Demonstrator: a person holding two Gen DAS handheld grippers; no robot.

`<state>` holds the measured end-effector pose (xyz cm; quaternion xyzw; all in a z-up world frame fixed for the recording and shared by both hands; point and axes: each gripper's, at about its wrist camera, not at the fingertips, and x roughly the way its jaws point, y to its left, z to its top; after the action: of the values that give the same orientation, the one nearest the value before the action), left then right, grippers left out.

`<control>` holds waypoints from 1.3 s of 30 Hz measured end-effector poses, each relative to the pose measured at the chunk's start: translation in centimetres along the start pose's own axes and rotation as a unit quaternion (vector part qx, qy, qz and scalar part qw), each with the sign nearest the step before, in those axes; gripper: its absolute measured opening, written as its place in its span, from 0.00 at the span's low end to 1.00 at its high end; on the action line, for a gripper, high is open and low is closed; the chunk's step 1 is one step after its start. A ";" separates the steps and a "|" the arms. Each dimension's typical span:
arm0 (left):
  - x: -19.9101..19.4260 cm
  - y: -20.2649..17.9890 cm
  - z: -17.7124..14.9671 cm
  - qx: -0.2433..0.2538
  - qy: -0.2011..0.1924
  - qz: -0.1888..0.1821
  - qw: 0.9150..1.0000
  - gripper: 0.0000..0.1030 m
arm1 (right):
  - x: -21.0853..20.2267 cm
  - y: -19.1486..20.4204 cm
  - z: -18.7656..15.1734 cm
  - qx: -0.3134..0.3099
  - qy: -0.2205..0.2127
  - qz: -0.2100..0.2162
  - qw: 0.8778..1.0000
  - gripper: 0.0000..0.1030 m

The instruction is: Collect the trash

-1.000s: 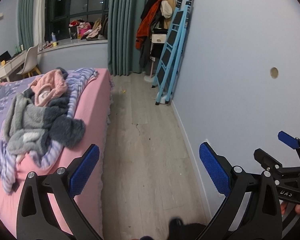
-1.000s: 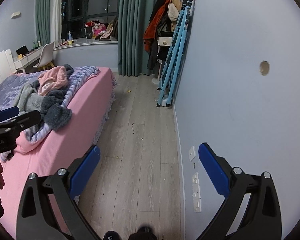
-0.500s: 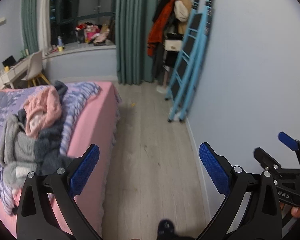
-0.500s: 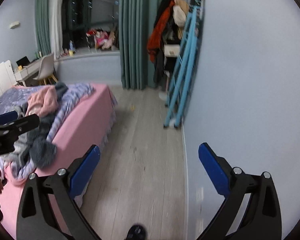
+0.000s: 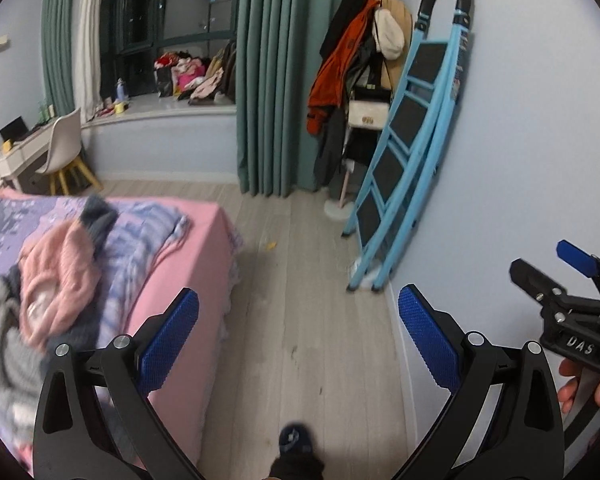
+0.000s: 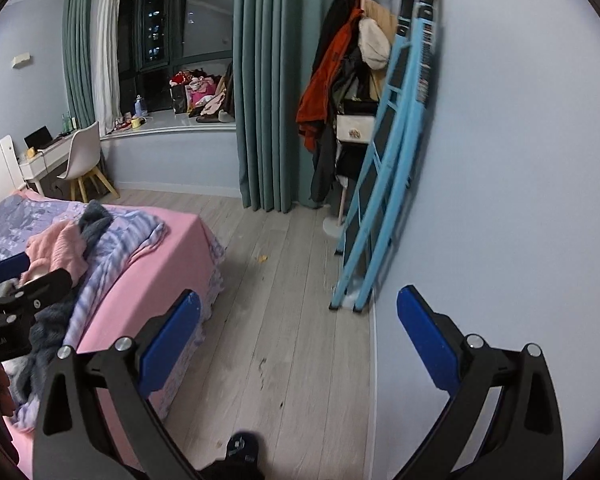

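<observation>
Where the pale wood-plank floor point(image 5: 312, 320) runs between the bed and the right-hand wall, it forms a bare corridor leading away to a bay window with dark panes and green curtains point(image 5: 264, 80). The bed point(image 6: 156, 264), covered in pink, fills the left side; a heap of clothes point(image 5: 56, 280) in pink, grey and striped lilac lies on it. At the far left a white table point(image 6: 48, 156) stands with a white chair point(image 6: 84, 160) beside it.

Against the right wall leans a folded blue stepladder point(image 5: 412, 140), its feet on the floor, and just behind it a coat stand point(image 6: 340, 92) carries an orange jacket, dark coats, a cap and a white handbag. Neither blocks the middle of the corridor.

The trash is a small yellow scrap point(image 5: 269, 245) on the floor near the far corner of the bed, well apart from both grippers; in the right wrist view it point(image 6: 262, 258) lies in the same spot. It is too small to tell its long axis or which way it points. A few dark specks dot the planks nearer the cameras.

The left gripper point(image 5: 298, 344) hangs above the floor with its blue pads spread wide and nothing between them. The right gripper point(image 6: 298, 344) is likewise wide apart and empty. At the bottom edge a dark shoe tip point(image 5: 296, 438) shows.
</observation>
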<state>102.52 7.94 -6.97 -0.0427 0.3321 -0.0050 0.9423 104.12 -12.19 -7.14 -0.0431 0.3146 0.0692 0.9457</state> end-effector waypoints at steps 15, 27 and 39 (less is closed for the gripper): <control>21.1 2.1 18.2 0.010 0.005 -0.003 1.000 0.94 | 18.6 -0.8 14.7 -0.011 0.015 0.021 1.000 0.93; 36.2 3.1 30.2 -0.066 0.012 0.084 0.994 0.94 | 36.7 -2.3 26.6 -0.080 0.024 0.140 0.987 0.93; 48.0 13.2 36.3 -0.131 0.021 0.223 0.966 0.94 | 52.8 3.7 36.3 -0.161 0.046 0.197 0.966 0.93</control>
<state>162.38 22.07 -9.90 -0.0906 0.3510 0.2476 0.8985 166.72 1.52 -10.00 -0.1351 0.3451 0.3021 0.8783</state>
